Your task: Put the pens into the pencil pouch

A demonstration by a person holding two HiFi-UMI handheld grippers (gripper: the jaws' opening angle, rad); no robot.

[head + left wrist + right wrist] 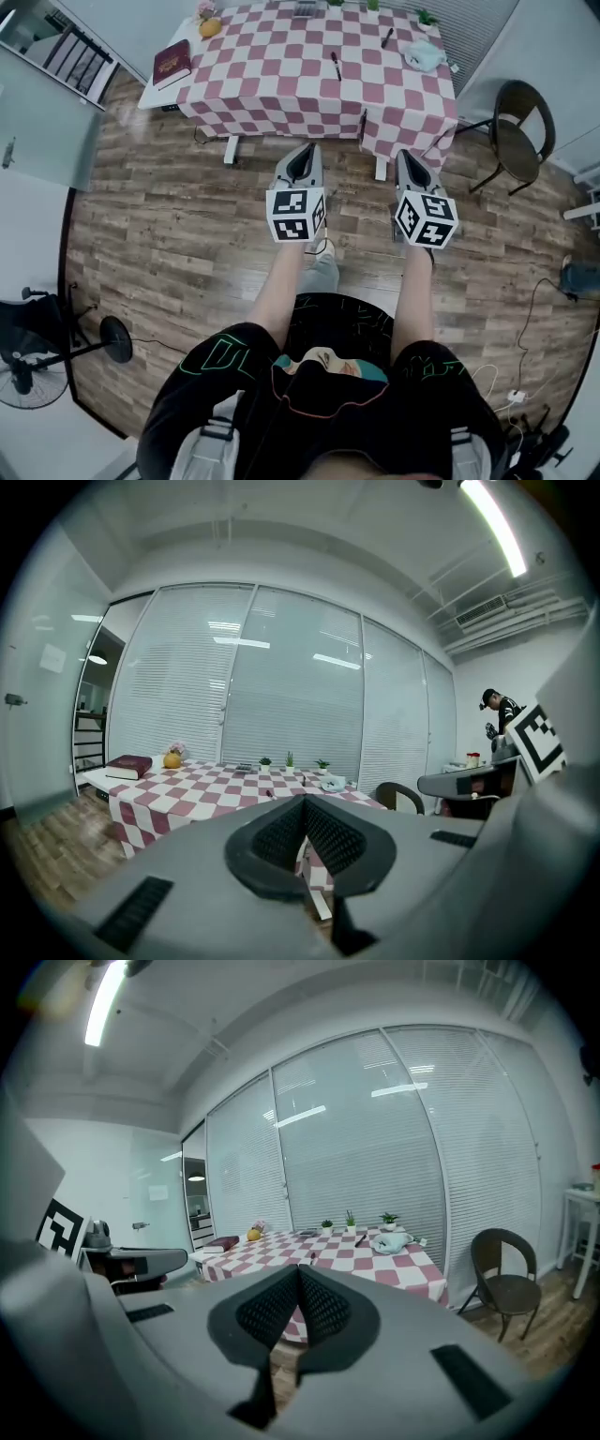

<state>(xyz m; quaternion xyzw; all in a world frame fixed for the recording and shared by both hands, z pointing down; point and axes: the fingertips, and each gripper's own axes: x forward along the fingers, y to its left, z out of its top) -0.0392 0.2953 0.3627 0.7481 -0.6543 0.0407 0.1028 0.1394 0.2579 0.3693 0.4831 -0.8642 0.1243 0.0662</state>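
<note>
Short of the counter, on the wooden floor, the person stands facing its near edge, so nothing on it is within reach yet. A dark chair sits off the counter's right end, clear of the approach.

The left gripper and right gripper are held side by side, pointing at the counter. Each has its jaws pressed together with nothing between them, which I judge sensible while there is nothing to carry.

A red book lies at the counter's left end. The pencil pouch, pale and crumpled, rests near the counter's far right corner. One pen lies near the counter's middle, another pen further back, beside the pouch; both are outside it, so the task seems barely begun.
</note>
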